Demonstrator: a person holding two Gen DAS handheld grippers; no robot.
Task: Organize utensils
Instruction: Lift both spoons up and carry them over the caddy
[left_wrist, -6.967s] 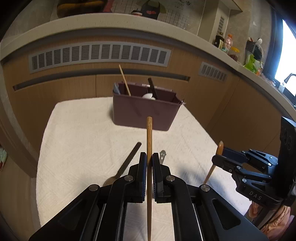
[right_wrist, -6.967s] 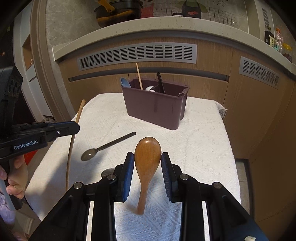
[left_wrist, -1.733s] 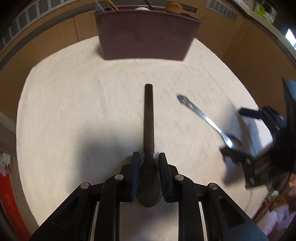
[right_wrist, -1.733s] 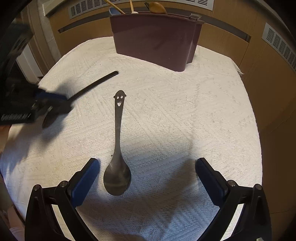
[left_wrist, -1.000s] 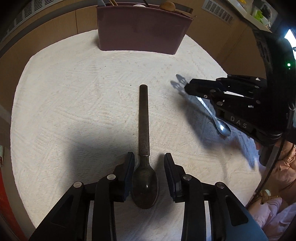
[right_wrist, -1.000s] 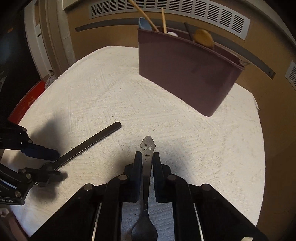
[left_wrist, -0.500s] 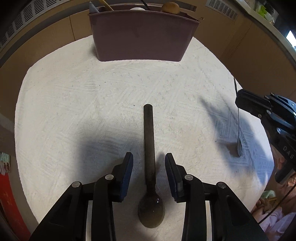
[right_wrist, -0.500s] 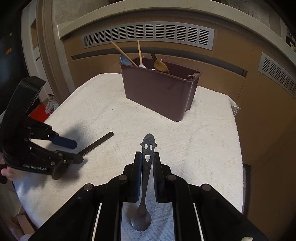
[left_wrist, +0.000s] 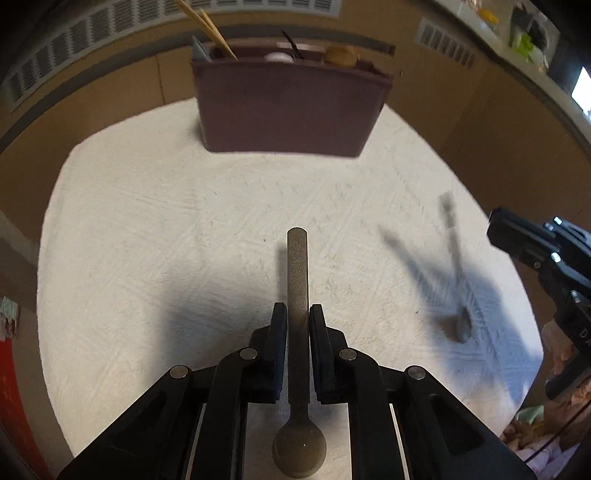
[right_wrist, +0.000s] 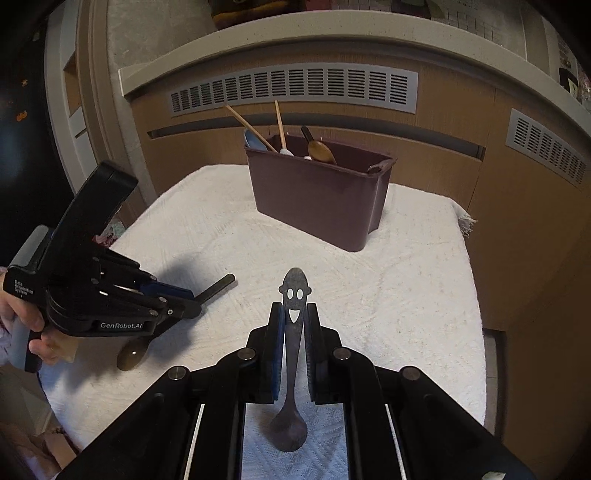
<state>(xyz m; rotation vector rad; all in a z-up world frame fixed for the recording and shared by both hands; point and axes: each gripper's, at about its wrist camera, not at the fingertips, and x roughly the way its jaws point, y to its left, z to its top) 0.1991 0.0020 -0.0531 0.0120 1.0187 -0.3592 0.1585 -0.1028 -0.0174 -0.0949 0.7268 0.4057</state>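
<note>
Left tongs pinch a matte flat-handled spoon; right tongs clamp a smiley-faced steel spoon.

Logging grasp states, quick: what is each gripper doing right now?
Left gripper: closed on the handle of the dark spoon.
Right gripper: closed on the handle of the smiley-face spoon.

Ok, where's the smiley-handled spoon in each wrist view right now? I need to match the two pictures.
Left wrist: the smiley-handled spoon is a blurred streak at right, bowl down, beside the right gripper.
Right wrist: smiley-handled spoon at centre bottom, clamped between the right gripper fingers, face end forward.
Shared landmark: the maroon utensil bin at the far edge of the white cloth.
</note>
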